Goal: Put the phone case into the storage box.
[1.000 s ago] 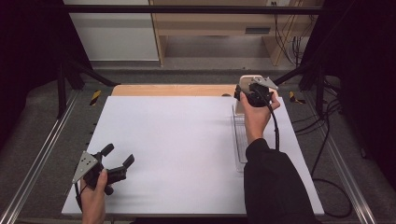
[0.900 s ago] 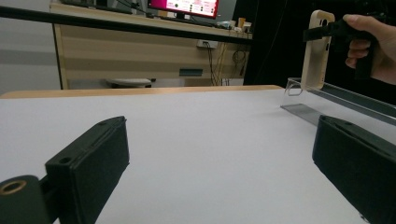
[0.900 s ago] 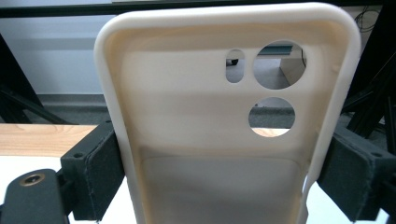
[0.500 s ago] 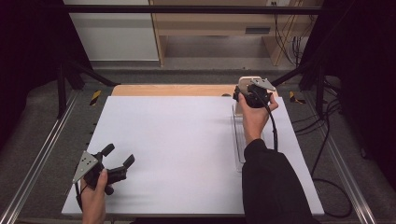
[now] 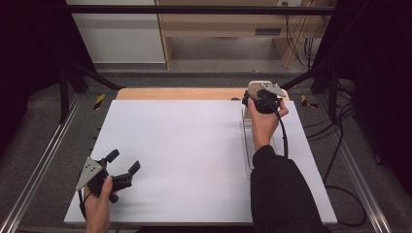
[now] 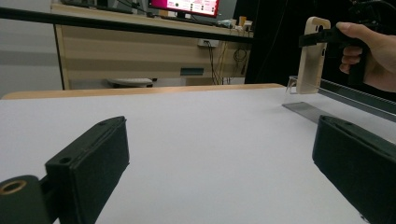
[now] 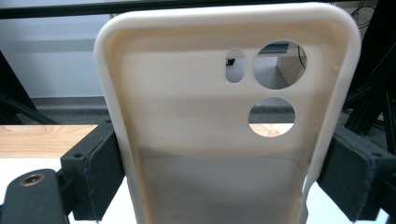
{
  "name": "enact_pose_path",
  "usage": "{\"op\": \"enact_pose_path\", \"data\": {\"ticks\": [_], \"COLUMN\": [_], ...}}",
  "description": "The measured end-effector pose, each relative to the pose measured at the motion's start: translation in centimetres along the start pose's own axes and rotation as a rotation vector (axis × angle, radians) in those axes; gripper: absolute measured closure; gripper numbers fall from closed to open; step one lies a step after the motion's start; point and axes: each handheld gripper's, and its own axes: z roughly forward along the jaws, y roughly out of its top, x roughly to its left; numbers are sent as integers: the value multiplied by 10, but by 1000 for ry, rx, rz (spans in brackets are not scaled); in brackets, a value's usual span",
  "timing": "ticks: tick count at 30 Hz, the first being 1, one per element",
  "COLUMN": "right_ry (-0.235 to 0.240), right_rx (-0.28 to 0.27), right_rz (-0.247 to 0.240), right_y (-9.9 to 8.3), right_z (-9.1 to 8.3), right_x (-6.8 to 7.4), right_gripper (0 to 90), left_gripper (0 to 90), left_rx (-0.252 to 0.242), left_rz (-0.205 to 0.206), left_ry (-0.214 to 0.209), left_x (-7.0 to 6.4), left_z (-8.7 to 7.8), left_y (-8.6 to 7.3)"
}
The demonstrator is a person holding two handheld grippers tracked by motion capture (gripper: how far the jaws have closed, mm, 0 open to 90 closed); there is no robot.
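A: Where do we have the phone case [image 7: 224, 140]?

B: We hold it in the right gripper [image 5: 262, 99], at the far right of the white tabletop [image 5: 184, 145]. The jaws are clenched on its two long edges, and it stands upright with its camera holes at the top.

A: And what lies under it?

B: A clear plastic tray [image 5: 248, 145] runs along the right side of the tabletop; we see the case above its far end, though we cannot tell whether they touch.

A: Our left gripper [image 5: 121, 167]?

B: Near left corner, jaws released and spread wide, grasping nothing, well apart from the case.
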Motion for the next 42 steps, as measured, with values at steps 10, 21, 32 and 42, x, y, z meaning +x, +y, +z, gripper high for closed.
{"op": "enact_pose_path", "data": {"ticks": [10,21,32,42], "right_ry": [-8,6,6,4], "right_rx": [-7,-15,-16,-21], "right_rz": [-13,0,-7,-5], "right_y": [-2,-6,-8,-12], "right_z": [2,7,10,10], "right_x": [1,2,1,3], "right_gripper": [120,120,121,121], "left_gripper": [34,34,34,34], "left_rx": [4,2,4,2], "left_rz": [5,5,7,12], "left_ry": [0,-4,-7,-6], "left_x": [-1,-1,-2,-2], "left_z": [0,0,1,0], "left_y": [0,0,0,1]}}
